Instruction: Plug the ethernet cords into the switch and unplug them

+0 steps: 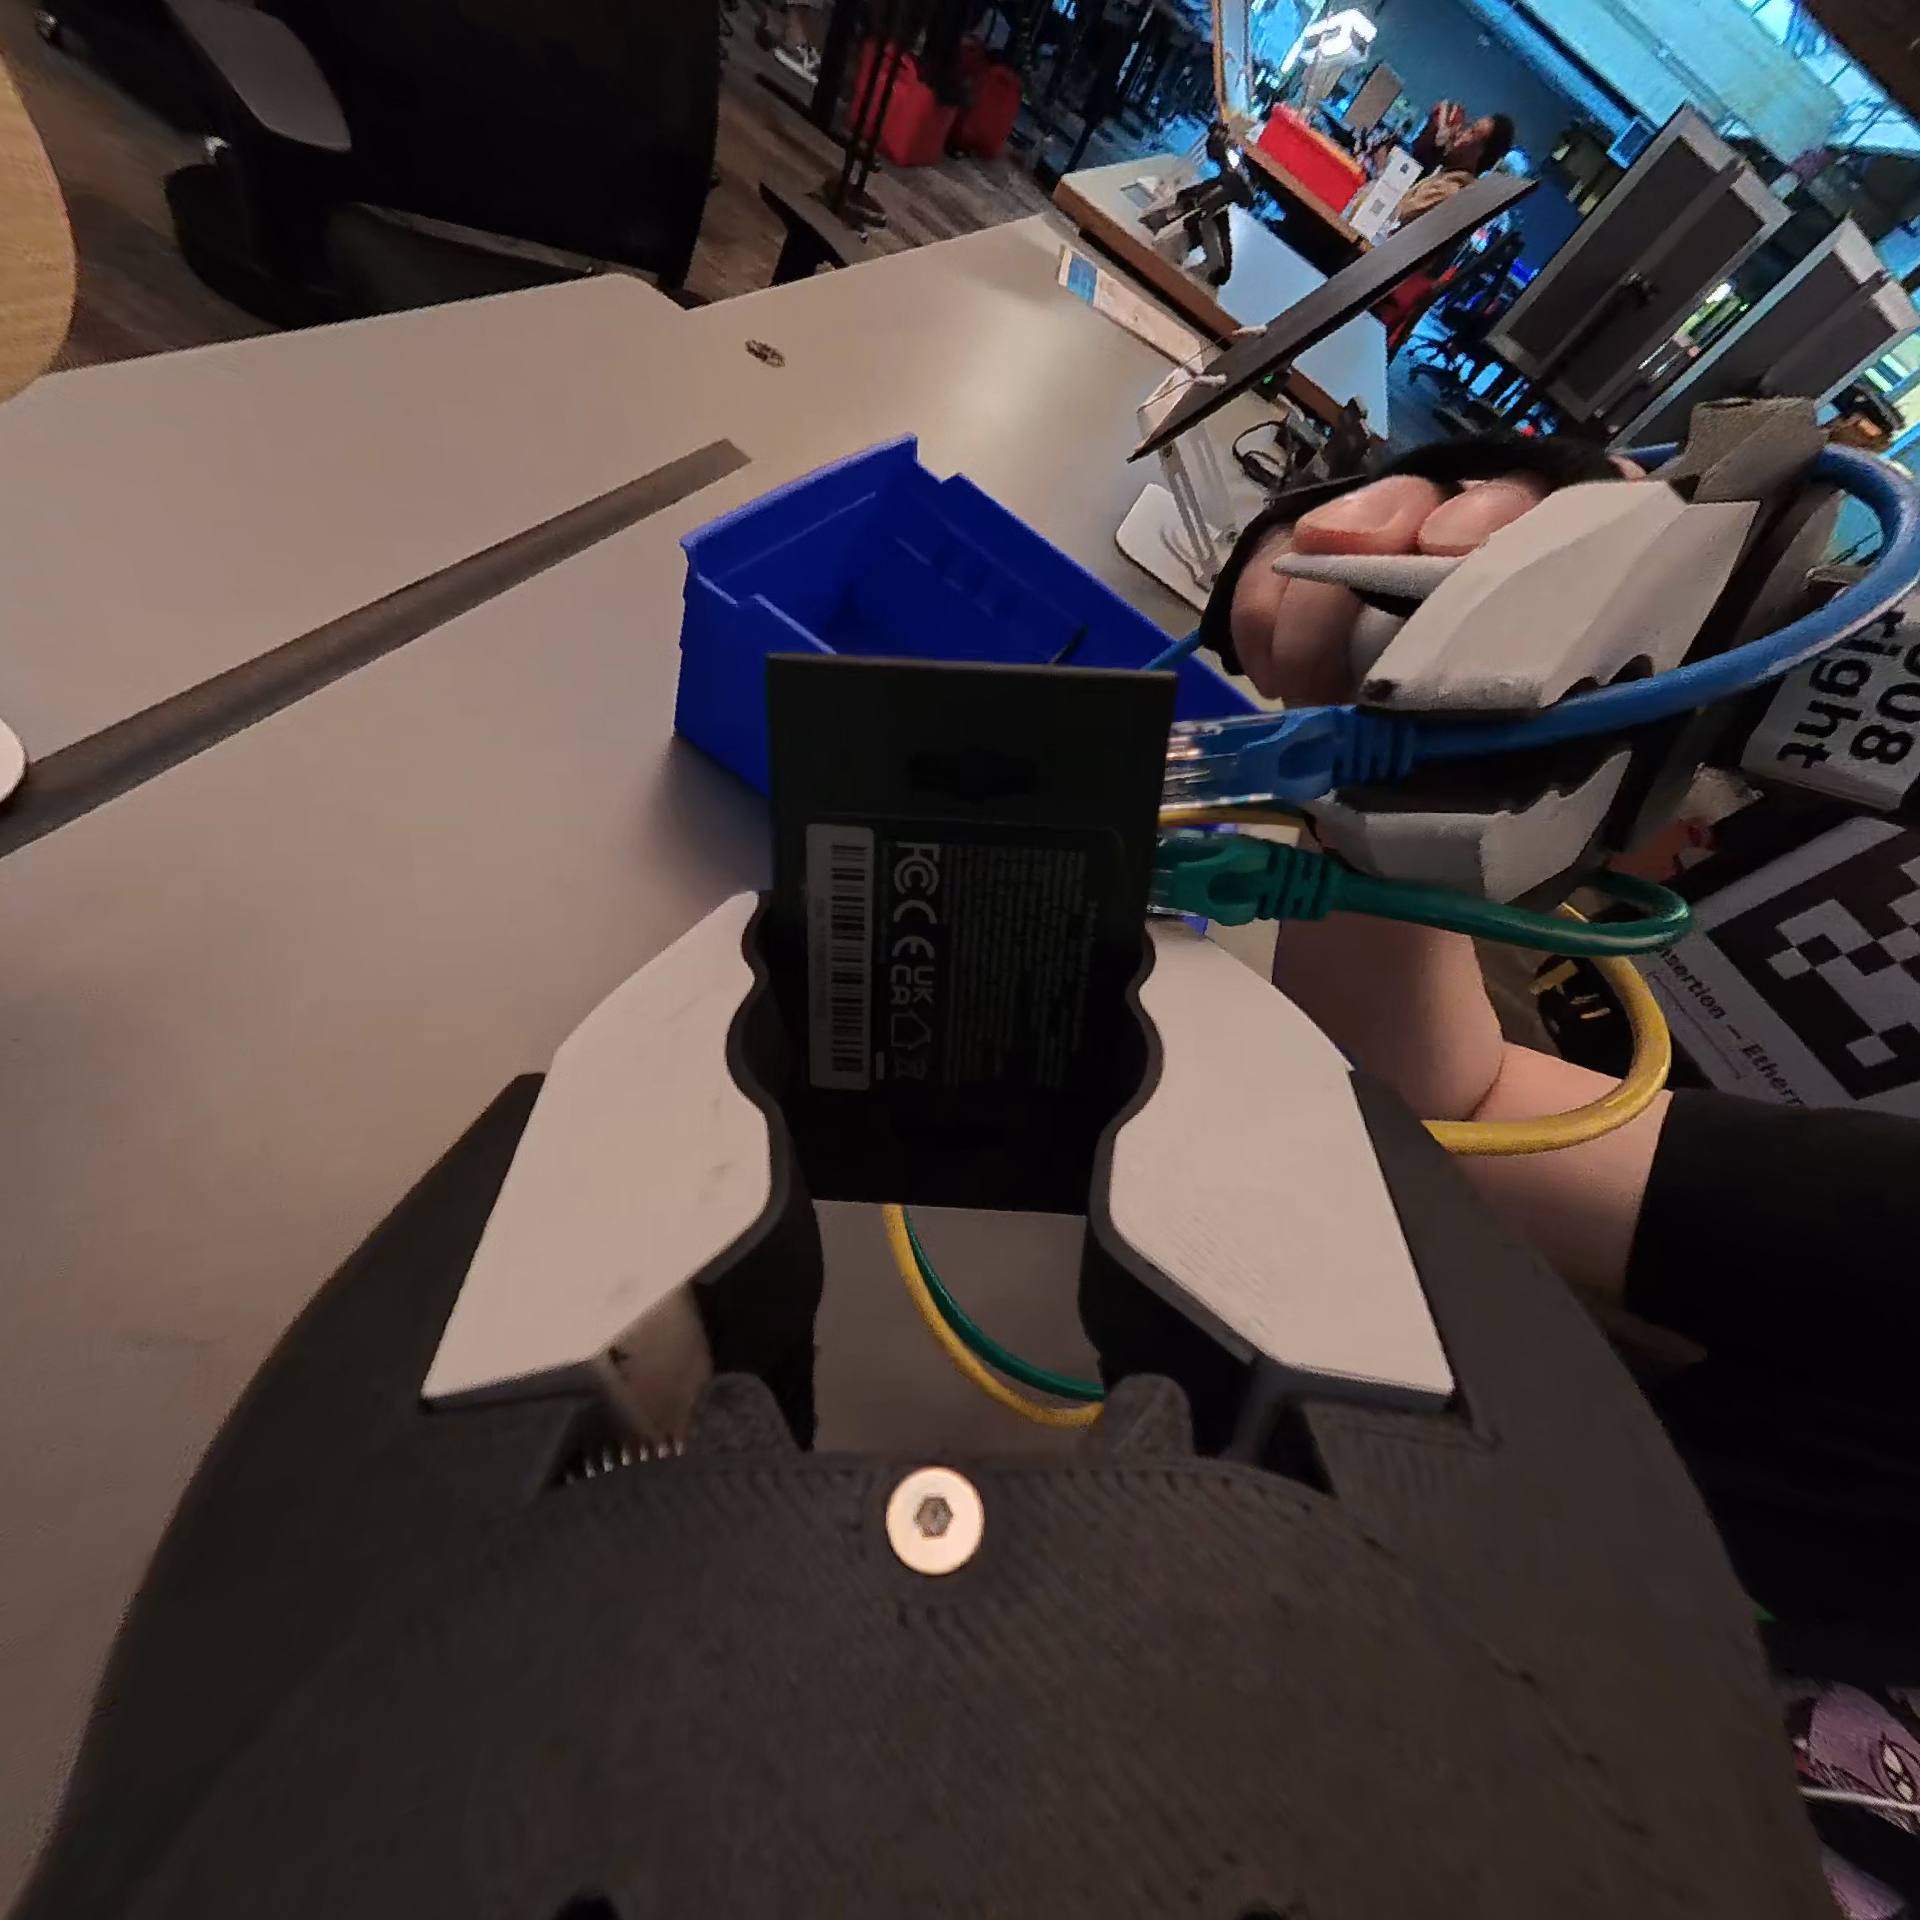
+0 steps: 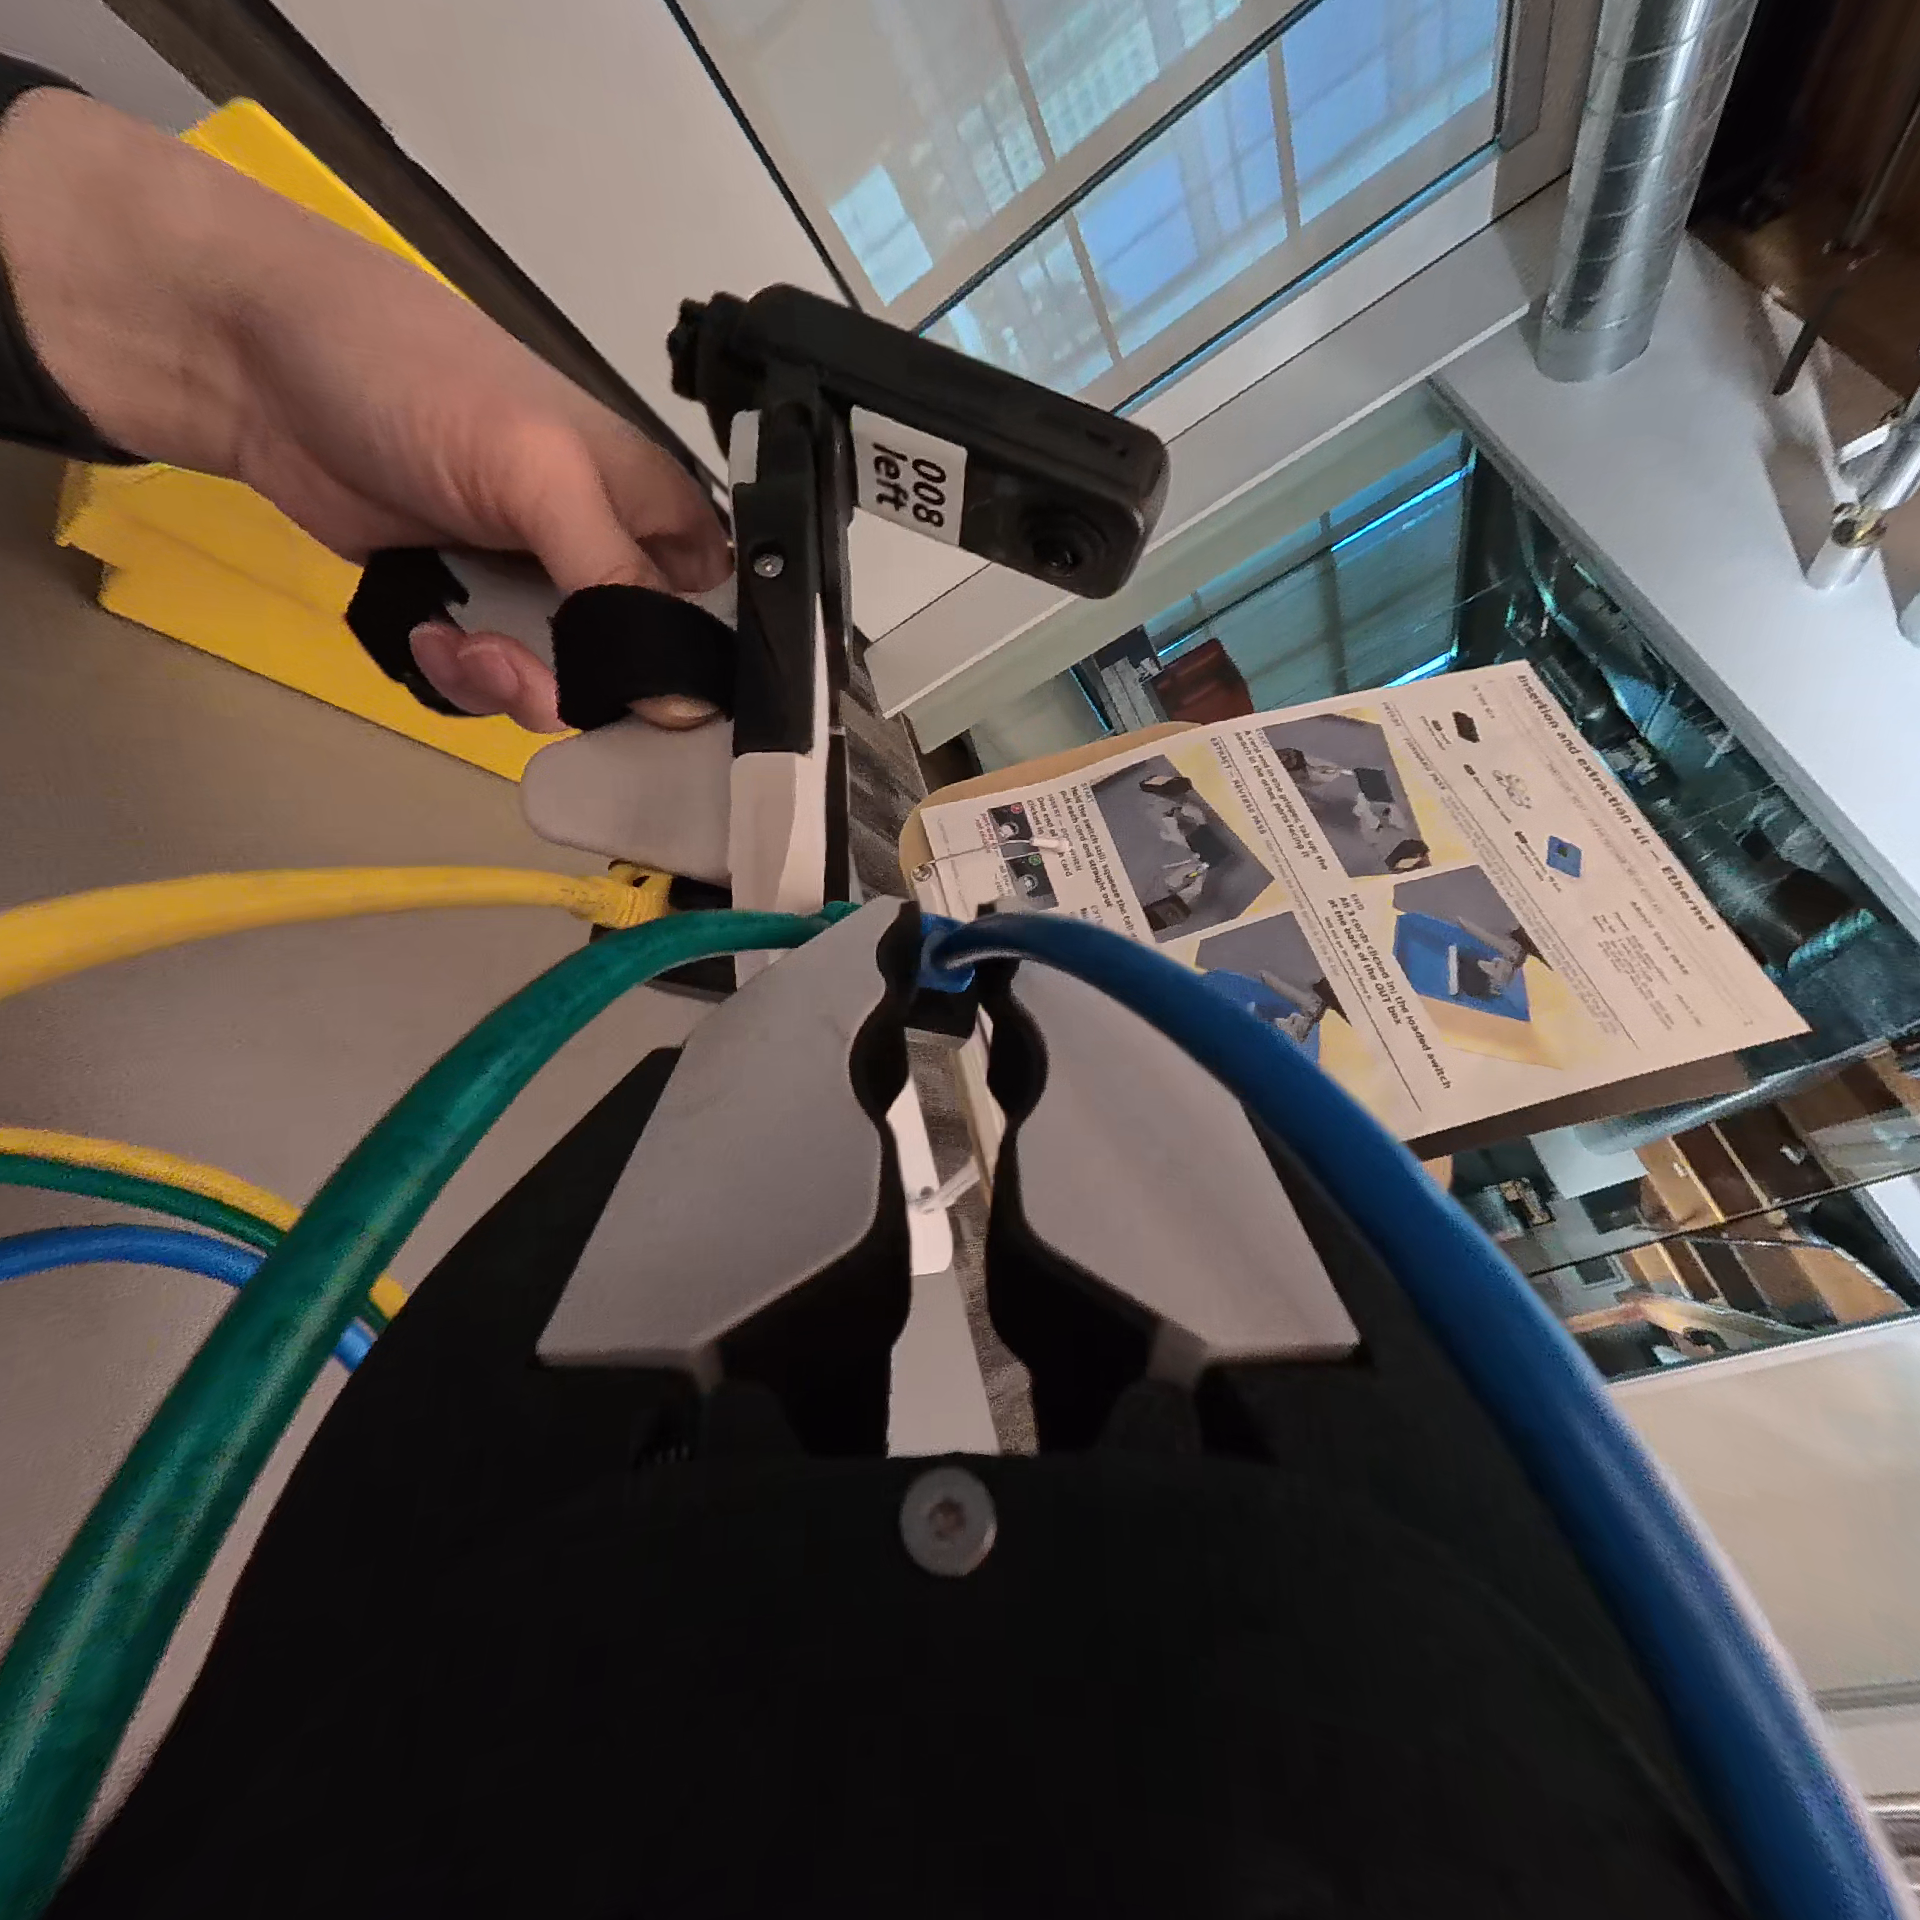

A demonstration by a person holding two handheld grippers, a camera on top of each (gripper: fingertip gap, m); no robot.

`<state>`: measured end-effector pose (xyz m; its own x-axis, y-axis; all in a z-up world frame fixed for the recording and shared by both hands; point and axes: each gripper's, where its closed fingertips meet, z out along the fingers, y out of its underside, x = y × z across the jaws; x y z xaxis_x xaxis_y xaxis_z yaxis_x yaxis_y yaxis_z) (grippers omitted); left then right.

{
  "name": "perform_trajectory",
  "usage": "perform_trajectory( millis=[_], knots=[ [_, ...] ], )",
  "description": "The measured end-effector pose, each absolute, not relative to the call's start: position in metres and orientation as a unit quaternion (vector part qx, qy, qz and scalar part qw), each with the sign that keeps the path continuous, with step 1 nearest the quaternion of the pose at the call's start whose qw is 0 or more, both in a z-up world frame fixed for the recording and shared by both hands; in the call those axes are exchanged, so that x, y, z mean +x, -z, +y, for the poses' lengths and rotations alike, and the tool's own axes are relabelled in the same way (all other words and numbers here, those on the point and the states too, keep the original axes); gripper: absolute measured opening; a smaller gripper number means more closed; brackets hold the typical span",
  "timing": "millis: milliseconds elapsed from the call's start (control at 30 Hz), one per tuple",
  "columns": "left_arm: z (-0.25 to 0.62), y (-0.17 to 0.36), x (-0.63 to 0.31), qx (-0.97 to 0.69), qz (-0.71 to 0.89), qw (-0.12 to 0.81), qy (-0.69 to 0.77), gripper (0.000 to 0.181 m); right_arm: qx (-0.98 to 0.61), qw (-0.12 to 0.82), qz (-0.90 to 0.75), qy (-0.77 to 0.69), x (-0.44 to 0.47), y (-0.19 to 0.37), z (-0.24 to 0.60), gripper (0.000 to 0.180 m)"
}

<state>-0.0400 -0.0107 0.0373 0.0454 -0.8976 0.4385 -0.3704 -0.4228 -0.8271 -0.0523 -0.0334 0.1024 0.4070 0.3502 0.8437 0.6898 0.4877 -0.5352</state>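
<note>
My left gripper [image 1: 945, 956] is shut on the black switch [image 1: 966, 883], holding it upright above the table with its labelled underside toward the camera. The green cord [image 1: 1247, 883] and the yellow cord [image 1: 1226, 817] enter the switch's right edge. My right gripper [image 1: 1351, 748] comes in from the right, shut on the blue cord [image 1: 1309, 743] just behind its plug. The clear plug tip touches the switch's edge; I cannot tell how deep it sits. In the right wrist view my right gripper [image 2: 945, 956] pinches the blue cord [image 2: 1351, 1195]; the green cord [image 2: 416, 1143] and yellow cord [image 2: 312, 904] run left.
A blue bin [image 1: 894, 582] stands on the grey table [image 1: 312, 831] just behind the switch. A yellow bin [image 2: 260, 582] lies behind the left hand. A printed instruction sheet [image 2: 1351, 852] and a checker-patterned marker sheet [image 1: 1829, 956] lie nearby. A tilted dark panel on a stand [image 1: 1299, 322] is at the back right.
</note>
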Motion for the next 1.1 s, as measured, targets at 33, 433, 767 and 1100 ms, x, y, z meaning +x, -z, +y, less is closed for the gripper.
perform_trajectory(
  millis=[33,433,767,1100],
  knots=[
    [-0.011,-0.037,-0.04,-0.676,0.469,0.261,0.505,0.06,-0.493,0.68,-0.529,0.121,-0.052,-0.102,-0.033,0.013],
    [-0.005,-0.025,-0.036,-0.697,0.457,0.244,0.496,0.06,-0.59,0.622,-0.505,0.102,-0.044,-0.088,-0.024,0.012],
    [0.002,-0.022,-0.036,-0.706,0.467,0.281,0.453,0.06,-0.619,0.604,-0.493,0.093,-0.042,-0.084,-0.022,0.013],
    [0.008,-0.024,-0.041,-0.712,0.468,0.302,0.428,0.06,-0.612,0.601,-0.5,0.121,-0.039,-0.081,-0.018,0.014]
  ],
)
